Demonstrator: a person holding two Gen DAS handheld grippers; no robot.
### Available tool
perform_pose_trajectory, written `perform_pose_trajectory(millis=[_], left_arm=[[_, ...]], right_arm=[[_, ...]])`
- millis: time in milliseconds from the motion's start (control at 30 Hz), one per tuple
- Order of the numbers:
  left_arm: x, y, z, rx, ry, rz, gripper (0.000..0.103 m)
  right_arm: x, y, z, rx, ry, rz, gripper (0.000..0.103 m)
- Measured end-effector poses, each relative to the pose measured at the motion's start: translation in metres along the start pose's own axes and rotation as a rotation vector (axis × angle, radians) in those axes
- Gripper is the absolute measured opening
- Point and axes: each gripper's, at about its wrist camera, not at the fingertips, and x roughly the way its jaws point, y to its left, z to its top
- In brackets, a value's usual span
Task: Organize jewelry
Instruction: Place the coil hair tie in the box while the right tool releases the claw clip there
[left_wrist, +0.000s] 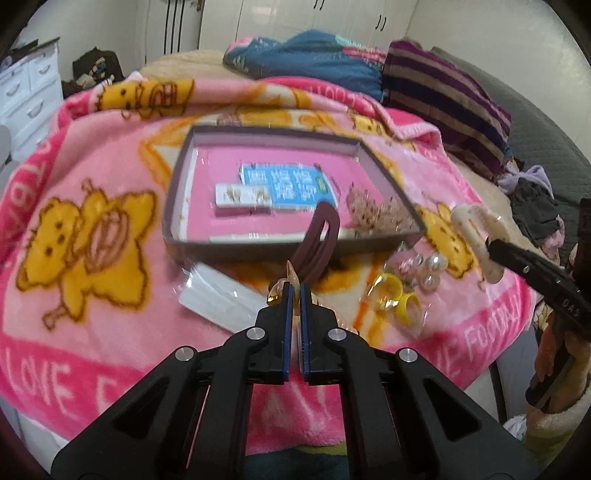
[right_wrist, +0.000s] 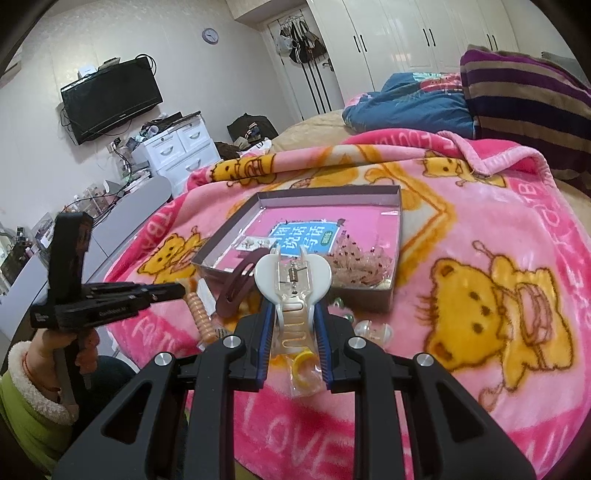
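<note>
My left gripper (left_wrist: 295, 290) is shut on a peach spiral hair tie (left_wrist: 276, 293), and the coil (right_wrist: 199, 314) hangs from its tip (right_wrist: 181, 291) above the blanket. In the right wrist view my right gripper (right_wrist: 295, 306) is shut on a white claw hair clip (right_wrist: 293, 275). The same gripper (left_wrist: 493, 245) and clip (left_wrist: 476, 236) show at the right of the left wrist view. A shallow box (left_wrist: 177, 206) (right_wrist: 221, 247) with a pink bottom lies ahead of both. A maroon snap clip (left_wrist: 317, 243) (right_wrist: 236, 288) rests at its near edge.
The box holds a blue card (left_wrist: 284, 184), a white earring card (left_wrist: 240, 195) and a pinkish beaded pile (right_wrist: 358, 262). Yellow rings in a clear bag (left_wrist: 395, 295), pearl pieces (left_wrist: 432, 269) and a white packet (left_wrist: 218, 299) lie on the pink blanket (right_wrist: 480, 229). A person's sleeve (right_wrist: 29, 398) is at the left.
</note>
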Motion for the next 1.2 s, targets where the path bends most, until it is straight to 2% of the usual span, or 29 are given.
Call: perform_pose_trajectory(millis=[267, 533, 867, 1200], left_arm=[[-0.027, 0.002, 0.036, 0.012, -0.084, 0.011, 0.000], [-0.030, 0.014, 0.073, -0.003, -0.135, 0.029, 0.000], [-0.003, 0.036, 0.103, -0.072, -0.151, 0.035, 0.000], [0.046, 0.037, 0.109, -0.113, -0.124, 0.028, 0.000]], right_arm=[[0.003, 0.008, 0.023, -0.019, -0.031, 0.002, 0.021], [0.020, 0.011, 0.051, -0.043, -0.042, -0.003, 0.021], [0.054, -0.002, 0.078, -0.045, -0.031, -0.045, 0.021], [0.090, -0.031, 0.087, -0.018, 0.019, -0.116, 0.021]])
